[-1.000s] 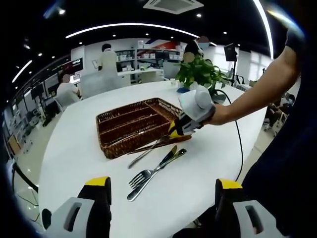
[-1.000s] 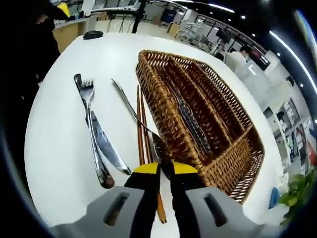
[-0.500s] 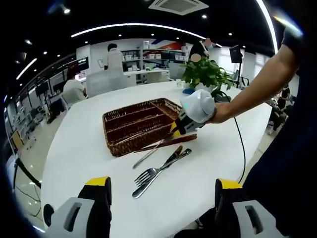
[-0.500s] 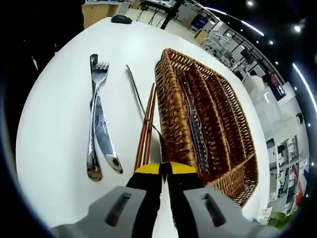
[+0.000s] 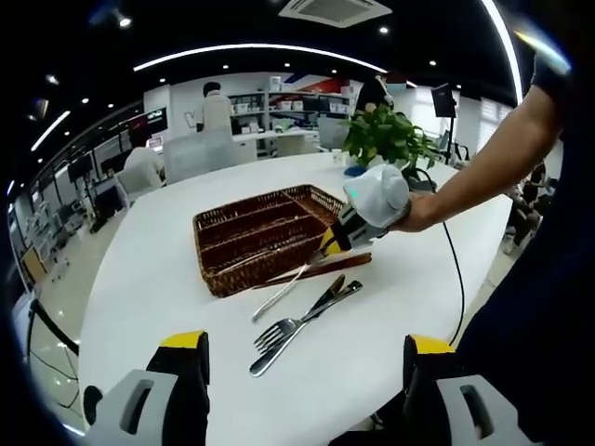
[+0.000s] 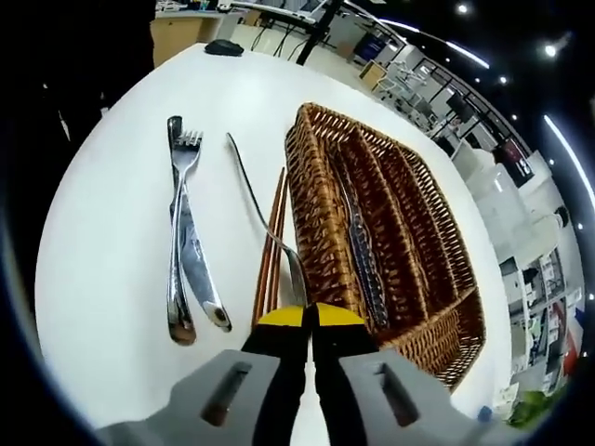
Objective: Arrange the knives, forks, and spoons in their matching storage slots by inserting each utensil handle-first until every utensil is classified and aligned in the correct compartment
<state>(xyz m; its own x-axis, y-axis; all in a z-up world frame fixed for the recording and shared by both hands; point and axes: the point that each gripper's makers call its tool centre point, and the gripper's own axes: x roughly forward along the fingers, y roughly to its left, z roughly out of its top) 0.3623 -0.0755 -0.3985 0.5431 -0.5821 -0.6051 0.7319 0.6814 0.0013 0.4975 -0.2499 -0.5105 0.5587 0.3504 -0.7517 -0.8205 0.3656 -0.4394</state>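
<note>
utensils mostly left: one slim silver spoon (image 6: 263, 209) clenched in the right gripper (image 6: 310, 318) beside the brown wicker tray (image 6: 423, 243) — one piece lies inside; steel fork (image 6: 178, 228), knife (image 6: 197, 269), wooden chopsticks (image 6: 269, 249) wait on the white table (image 6: 102, 232). left gripper (image 5: 302, 358) released.

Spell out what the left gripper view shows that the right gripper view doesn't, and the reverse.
The left gripper view gives the potted plant, people at the far counter, and the person's arm carrying the right gripper.

The right gripper view gives a metal utensil lying inside a basket compartment and a dark object at the table's far edge.

Both show the wicker basket, the chopsticks beside it, the fork and knife on the white table, and the slim utensil in the right gripper's shut jaws.
</note>
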